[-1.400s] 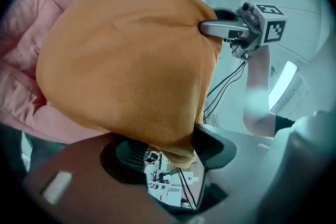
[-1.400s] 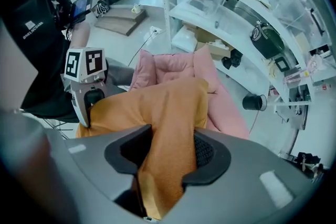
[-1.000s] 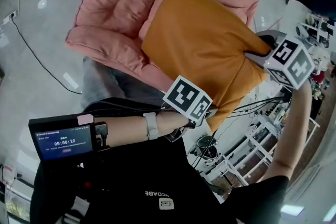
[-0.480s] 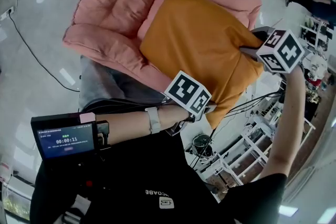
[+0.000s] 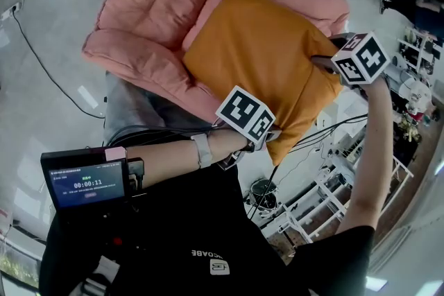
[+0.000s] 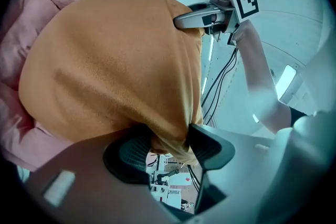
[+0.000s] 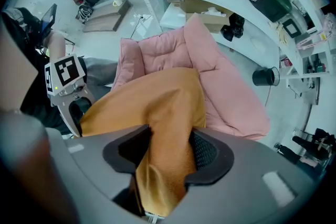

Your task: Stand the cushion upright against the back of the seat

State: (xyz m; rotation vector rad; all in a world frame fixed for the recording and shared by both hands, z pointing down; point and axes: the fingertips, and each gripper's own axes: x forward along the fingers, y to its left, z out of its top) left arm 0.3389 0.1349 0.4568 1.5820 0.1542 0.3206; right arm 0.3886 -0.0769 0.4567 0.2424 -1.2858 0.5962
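The soft orange cushion (image 5: 263,59) hangs over the puffy pink armchair (image 5: 132,55), stretched from the near corner, pinched by the left gripper (image 6: 169,147), to the right corner, pinched by the right gripper (image 7: 169,153), whose jaws have just been opening a little, and the chair back (image 5: 149,3) looks to be left of both.

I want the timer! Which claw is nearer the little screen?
Left. The left claw grips the cushion up and right of the screen; the right claw, jaws just opening with cushion between them, is farther beyond.

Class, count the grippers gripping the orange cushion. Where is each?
2. The left gripper pinches the cushion's corner nearest the person. The right gripper holds its right-hand corner; its jaws have just been opening slightly, with fabric between them. None seem hidden.
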